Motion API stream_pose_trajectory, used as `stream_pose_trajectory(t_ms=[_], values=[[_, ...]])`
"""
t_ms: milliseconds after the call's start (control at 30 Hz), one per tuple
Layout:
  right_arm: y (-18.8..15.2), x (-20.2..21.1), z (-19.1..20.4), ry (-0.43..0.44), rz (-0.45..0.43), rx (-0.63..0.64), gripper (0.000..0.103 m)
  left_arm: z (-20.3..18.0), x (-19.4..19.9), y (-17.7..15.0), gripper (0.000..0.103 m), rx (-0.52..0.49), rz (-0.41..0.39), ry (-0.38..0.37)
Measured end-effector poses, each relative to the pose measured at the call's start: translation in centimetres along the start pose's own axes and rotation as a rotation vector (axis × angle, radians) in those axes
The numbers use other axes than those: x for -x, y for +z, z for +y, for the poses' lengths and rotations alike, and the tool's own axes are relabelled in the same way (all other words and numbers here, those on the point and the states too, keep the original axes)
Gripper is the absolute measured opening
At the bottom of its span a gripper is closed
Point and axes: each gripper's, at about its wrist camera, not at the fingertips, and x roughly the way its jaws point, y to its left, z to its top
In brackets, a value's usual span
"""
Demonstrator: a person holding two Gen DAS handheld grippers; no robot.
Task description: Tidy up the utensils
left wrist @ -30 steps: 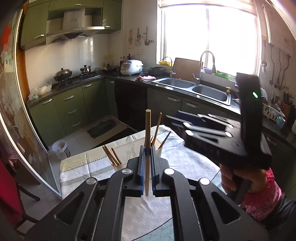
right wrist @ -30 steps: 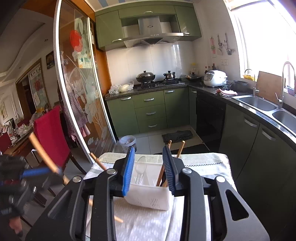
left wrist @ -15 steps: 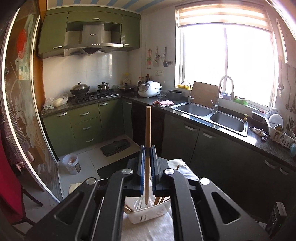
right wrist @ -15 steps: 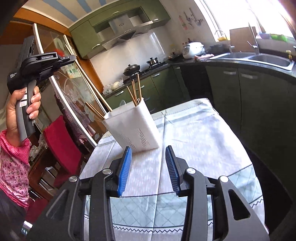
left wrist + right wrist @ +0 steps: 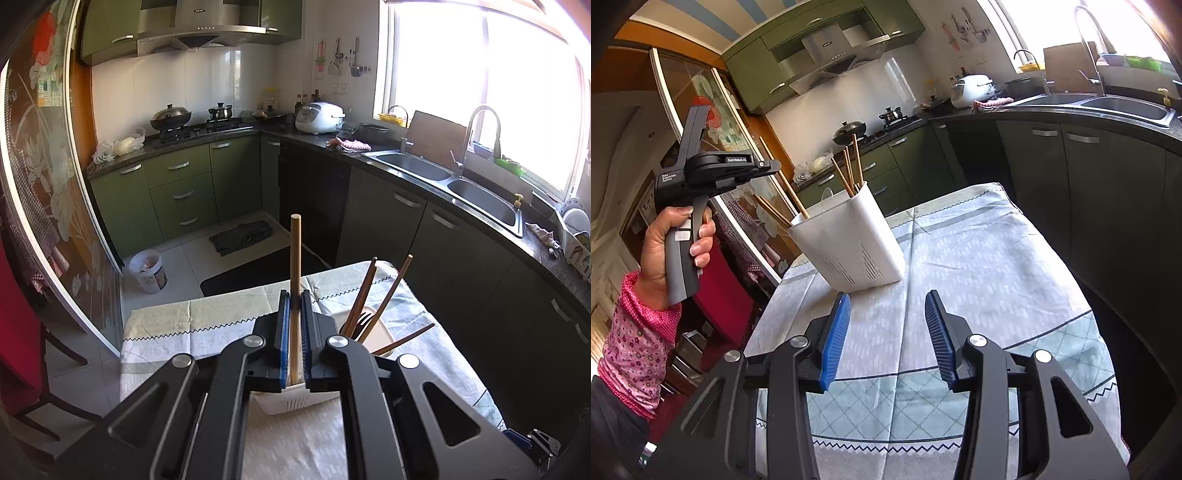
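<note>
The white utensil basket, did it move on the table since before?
Cannot tell. The white utensil basket looks nearer the tablecloth's far edge than before, but the camera itself swung round.

**Two wrist views converge on one holder**

The left wrist camera looks forward and down along the left tool (image 5: 294, 314), sitting close above the white holder (image 5: 295, 400) on the cloth-covered surface (image 5: 177, 325), with the kitchen sink (image 5: 480, 192) at 2 o'clock. The right wrist camera sits low and near the surface (image 5: 979, 258), facing along the right tool (image 5: 886, 332); the holder (image 5: 849, 247) stands at 11 o'clock, the left tool (image 5: 713, 170) at 10 o'clock. Both views share the holder, cloth and cabinets.
</note>
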Motion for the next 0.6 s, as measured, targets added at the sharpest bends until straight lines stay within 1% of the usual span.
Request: stream_pose_trajectory(t_ms=[67,133,200,233,333,367,400,533,600], values=[[0.0,0.0,0.0,0.000,0.000,-0.002,0.044,0.0,-0.8,-0.7,0.006,-0.004,0.021,-0.002],[0.0,0.0,0.2,-0.002,0.002,0.001,0.044,0.0,-1.4,-1.4,0.012,-0.006,0.035,0.000],[0.0,0.0,0.3,0.001,0.006,0.003,0.044,0.0,-1.4,-1.9,0.027,-0.007,0.028,0.000],[0.0,0.1,0.4,0.001,0.005,0.005,0.045,-0.1,-1.1,-2.1,0.029,-0.008,0.019,0.004],[0.0,0.0,0.7,0.002,0.010,0.011,0.047,-0.3,0.4,-2.7,0.043,-0.005,-0.021,0.006],[-0.1,0.0,0.8,0.002,0.010,0.011,0.047,-0.2,1.2,-3.0,0.051,0.002,-0.039,0.007],[0.0,0.0,0.9,0.002,0.011,0.014,0.048,-0.3,2.0,-3.4,0.055,0.008,-0.055,0.008],[-0.1,0.1,1.6,0.003,0.009,0.028,0.051,-0.2,5.2,-5.7,0.064,0.018,-0.100,0.039],[-0.3,0.1,2.0,0.003,0.011,0.037,0.054,0.0,6.4,-7.3,0.069,0.028,-0.097,0.056]])
